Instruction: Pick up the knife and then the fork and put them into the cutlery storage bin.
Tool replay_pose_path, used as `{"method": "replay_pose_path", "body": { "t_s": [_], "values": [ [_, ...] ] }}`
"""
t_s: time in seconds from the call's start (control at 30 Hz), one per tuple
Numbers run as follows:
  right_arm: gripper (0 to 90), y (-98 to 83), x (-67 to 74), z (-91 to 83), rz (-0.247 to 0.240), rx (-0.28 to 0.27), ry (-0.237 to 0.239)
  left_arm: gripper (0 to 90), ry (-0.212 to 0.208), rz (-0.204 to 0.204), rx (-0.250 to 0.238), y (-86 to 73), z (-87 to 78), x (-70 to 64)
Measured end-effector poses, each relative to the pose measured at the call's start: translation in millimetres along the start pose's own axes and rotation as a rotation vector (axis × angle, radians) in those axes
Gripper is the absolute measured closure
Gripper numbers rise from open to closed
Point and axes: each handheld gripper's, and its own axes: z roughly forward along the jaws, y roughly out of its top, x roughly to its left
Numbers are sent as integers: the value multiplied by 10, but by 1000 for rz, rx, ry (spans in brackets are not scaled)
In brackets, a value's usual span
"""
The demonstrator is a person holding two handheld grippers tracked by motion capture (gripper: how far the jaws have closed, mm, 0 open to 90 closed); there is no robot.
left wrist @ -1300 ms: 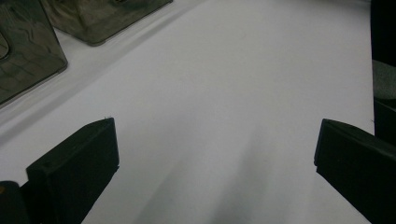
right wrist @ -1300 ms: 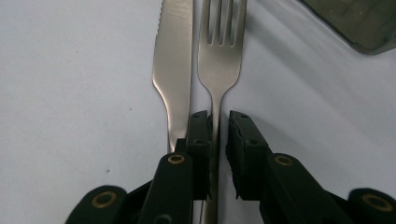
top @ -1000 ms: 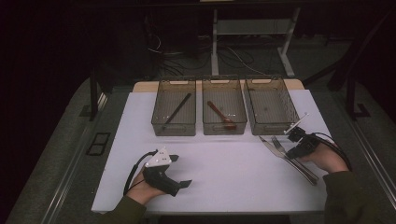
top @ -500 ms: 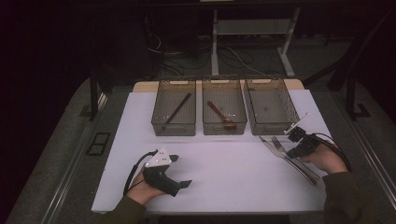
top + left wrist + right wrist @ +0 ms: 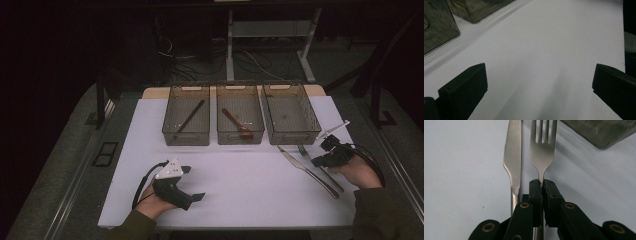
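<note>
Sorting partly done, I judge: black utensil in left bin [image 5: 186, 115], reddish spoon in middle bin [image 5: 240, 115], right bin [image 5: 291, 114] empty. My right tool [image 5: 541, 182] is clamped on the fork [image 5: 541, 147], on the table's [image 5: 240, 190] right, beside the knife [image 5: 513, 157]. Left tool [image 5: 539, 75] gapes wide, holds nothing. Count: three bins, one fork, one knife.

Glossy metal fork [image 5: 542, 152] and knife [image 5: 513, 157] on smooth matt white table [image 5: 461, 170]; translucent smoky plastic bins [image 5: 291, 113].

A silver fork [image 5: 541, 152] and silver knife [image 5: 512, 157] lie on the white table [image 5: 250, 190], beside smoky grey bins [image 5: 291, 112].
</note>
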Motion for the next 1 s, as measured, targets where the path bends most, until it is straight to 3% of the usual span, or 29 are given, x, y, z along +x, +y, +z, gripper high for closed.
{"method": "replay_pose_path", "body": {
  "t_s": [0.37,1.0],
  "values": [
    [861,-45,-9,-209,9,-180,30,0,-1,-2,-2,-2,-7,14],
    [868,-115,-44,-456,63,-425,58,0,7,-2,-12,-1,-23,17]
  ]
}}
